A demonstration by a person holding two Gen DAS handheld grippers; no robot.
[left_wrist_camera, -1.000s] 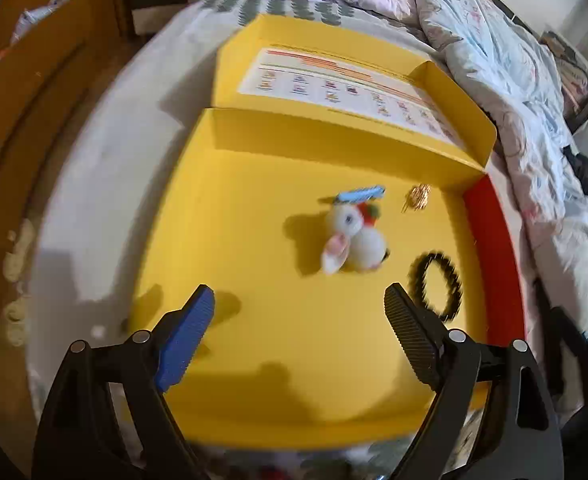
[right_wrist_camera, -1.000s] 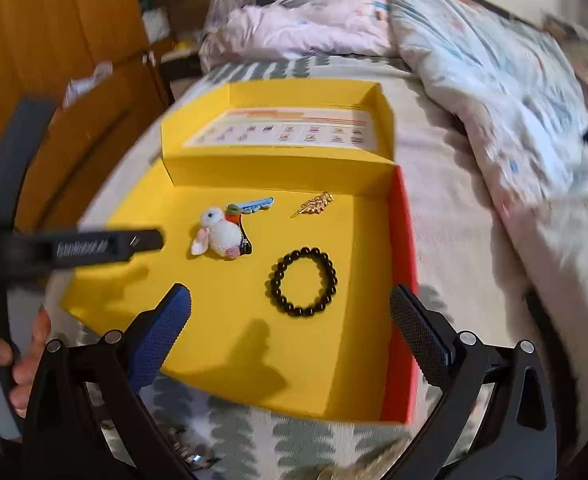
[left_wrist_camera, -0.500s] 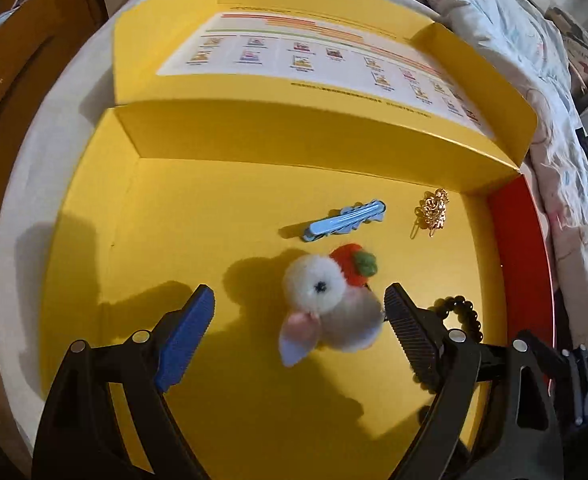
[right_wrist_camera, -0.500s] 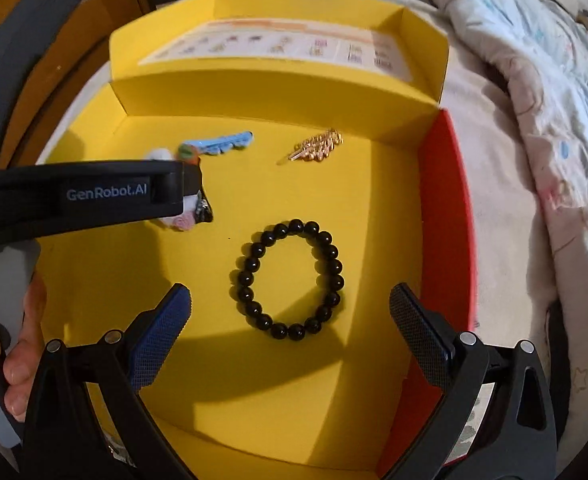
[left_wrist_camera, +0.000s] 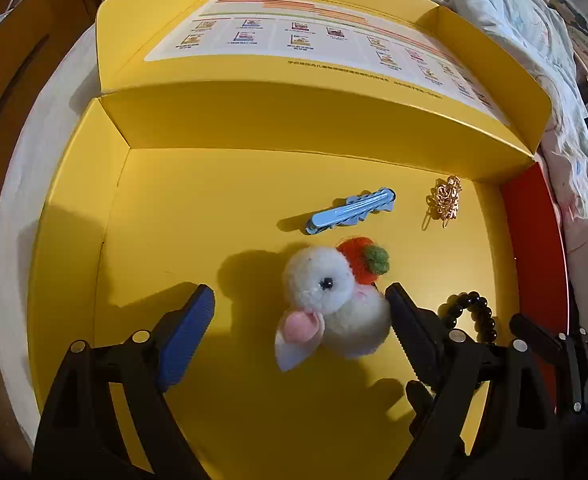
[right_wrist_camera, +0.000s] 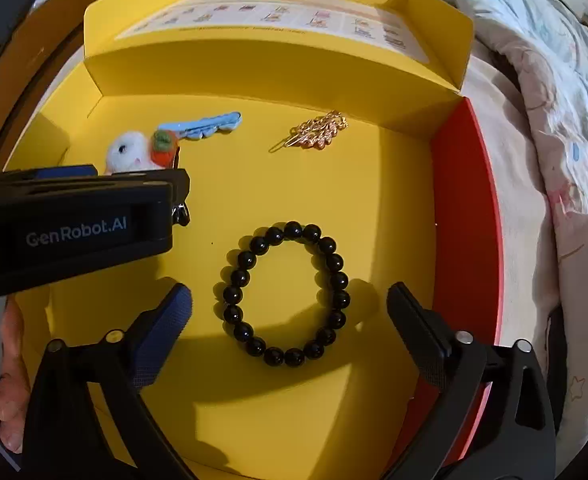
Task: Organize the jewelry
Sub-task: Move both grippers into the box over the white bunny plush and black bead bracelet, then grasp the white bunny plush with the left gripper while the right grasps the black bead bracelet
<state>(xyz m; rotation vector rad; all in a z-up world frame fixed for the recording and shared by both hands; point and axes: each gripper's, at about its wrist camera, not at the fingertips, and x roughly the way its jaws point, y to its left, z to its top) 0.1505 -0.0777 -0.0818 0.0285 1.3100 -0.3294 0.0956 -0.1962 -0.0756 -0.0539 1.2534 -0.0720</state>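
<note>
A yellow box (left_wrist_camera: 165, 200) lies open on a bed and holds the jewelry. My left gripper (left_wrist_camera: 300, 310) is open, low over the box floor, with a white plush rabbit clip (left_wrist_camera: 330, 300) between its fingers, close to the right finger. A blue hair clip (left_wrist_camera: 352, 210) and a gold hair clip (left_wrist_camera: 446, 200) lie beyond it. My right gripper (right_wrist_camera: 289, 312) is open around a black bead bracelet (right_wrist_camera: 285, 294) on the box floor (right_wrist_camera: 374, 200). The left gripper's body (right_wrist_camera: 73, 224) crosses the right wrist view's left side, partly hiding the rabbit (right_wrist_camera: 133, 154).
The box lid (left_wrist_camera: 314, 36) stands open at the back with a printed sheet inside. The box's right wall (right_wrist_camera: 466, 220) is red. Rumpled bedding (right_wrist_camera: 554, 100) lies to the right and wooden furniture (left_wrist_camera: 21, 52) to the left.
Both grippers have moved forward and down into the box. The rabbit clip now sits between the left fingers and the bracelet between the right fingers. Both stay open.
</note>
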